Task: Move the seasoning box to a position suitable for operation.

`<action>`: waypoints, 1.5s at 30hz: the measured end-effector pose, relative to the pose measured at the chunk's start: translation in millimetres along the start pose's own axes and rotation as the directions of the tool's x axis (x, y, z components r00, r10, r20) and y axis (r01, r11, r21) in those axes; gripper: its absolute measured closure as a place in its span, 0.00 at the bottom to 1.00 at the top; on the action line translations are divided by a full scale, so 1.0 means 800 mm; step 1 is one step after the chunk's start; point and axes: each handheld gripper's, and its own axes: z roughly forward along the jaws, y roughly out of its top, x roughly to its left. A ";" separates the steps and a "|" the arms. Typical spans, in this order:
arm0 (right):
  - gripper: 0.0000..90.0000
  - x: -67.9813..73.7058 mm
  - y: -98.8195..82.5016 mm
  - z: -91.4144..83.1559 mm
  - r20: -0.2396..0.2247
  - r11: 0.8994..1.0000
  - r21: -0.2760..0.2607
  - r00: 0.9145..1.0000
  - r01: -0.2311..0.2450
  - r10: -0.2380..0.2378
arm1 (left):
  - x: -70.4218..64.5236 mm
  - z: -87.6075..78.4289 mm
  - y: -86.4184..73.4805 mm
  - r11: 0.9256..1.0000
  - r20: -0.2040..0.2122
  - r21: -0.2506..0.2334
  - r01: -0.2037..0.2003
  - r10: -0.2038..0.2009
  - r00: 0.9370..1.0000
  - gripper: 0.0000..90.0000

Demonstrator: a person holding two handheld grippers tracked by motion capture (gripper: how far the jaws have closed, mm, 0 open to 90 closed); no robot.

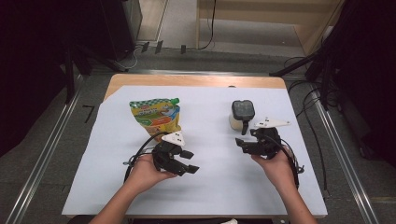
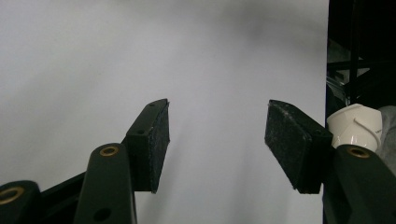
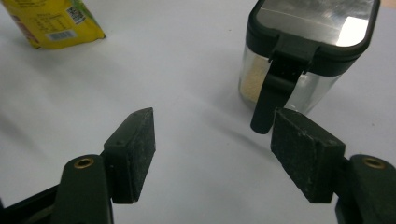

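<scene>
High view first, from left to right: a yellow and green pouch (image 1: 156, 116) stands on the white sheet (image 1: 210, 186) that covers the desk (image 1: 196, 80), well left of centre and just beyond the left claw (image 1: 189, 162). That claw, held in the person's left hand (image 1: 147, 171), hovers low over the sheet with its jaws apart and nothing between them; in the left gripper view its two black pads (image 2: 156, 142) frame bare white sheet, with a white rounded thing (image 2: 355, 127) at the far right edge beyond the desk. Farther right on the desk stands a clear jar (image 1: 241, 115) with a dark lid and a pale, grainy filling, its black latch hanging down the near side. The right claw (image 1: 243, 144), held in the right hand (image 1: 279, 167), sits just before the jar, apart from it. In the right gripper view this claw (image 3: 212, 154) is spread wide and empty, the jar (image 3: 299, 60) rising just beyond its right-hand pad and the pouch (image 3: 53, 21) off at the upper left corner.
</scene>
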 end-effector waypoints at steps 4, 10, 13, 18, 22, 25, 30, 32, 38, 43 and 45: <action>0.34 -0.011 0.019 0.001 0.038 1.000 -0.011 0.999 -0.018 0.019 | -0.001 0.005 0.000 1.000 0.002 0.010 -0.001 0.001 1.000 0.46; 0.25 -0.027 0.036 0.011 0.104 0.997 -0.030 0.992 -0.074 0.077 | -0.002 0.008 0.001 1.000 0.011 0.016 -0.007 0.006 1.000 0.46; 0.24 -0.030 0.040 0.016 0.127 0.996 -0.036 0.988 -0.087 0.091 | -0.002 0.009 0.001 1.000 0.014 0.016 -0.007 0.006 1.000 0.46; 0.18 -0.035 0.048 0.038 0.174 0.991 -0.046 0.976 -0.128 0.134 | -0.003 0.011 0.001 1.000 0.017 0.020 -0.009 0.008 1.000 0.46; 0.15 -0.036 0.053 0.054 0.202 0.987 -0.050 0.967 -0.151 0.158 | -0.002 0.011 0.001 1.000 0.016 0.023 -0.008 0.008 1.000 0.46; 0.14 -0.038 0.055 0.065 0.218 0.980 -0.080 0.956 -0.181 0.194 | -0.003 0.011 0.001 1.000 0.017 0.022 -0.009 0.009 1.000 0.46; 0.11 -0.035 0.055 0.085 0.234 0.978 -0.087 0.951 -0.188 0.204 | -0.002 0.012 0.001 1.000 0.017 0.025 -0.009 0.009 1.000 0.46; 0.11 -0.034 0.054 0.092 0.252 0.979 -0.088 0.946 -0.186 0.203 | -0.002 0.013 0.001 1.000 0.019 0.026 -0.010 0.009 1.000 0.46; 0.13 -0.033 0.053 0.105 0.285 0.976 -0.107 0.935 -0.189 0.212 | -0.003 0.013 0.001 1.000 0.022 0.025 -0.009 0.009 1.000 0.46; 0.13 -0.031 0.053 0.118 0.326 0.974 -0.106 0.918 -0.201 0.225 | -0.003 0.014 0.001 0.999 0.021 0.030 -0.013 0.012 1.000 0.46; 0.14 -0.031 0.053 0.120 0.334 0.974 -0.108 0.916 -0.199 0.224 | -0.003 0.014 0.001 0.999 0.022 0.029 -0.013 0.013 1.000 0.46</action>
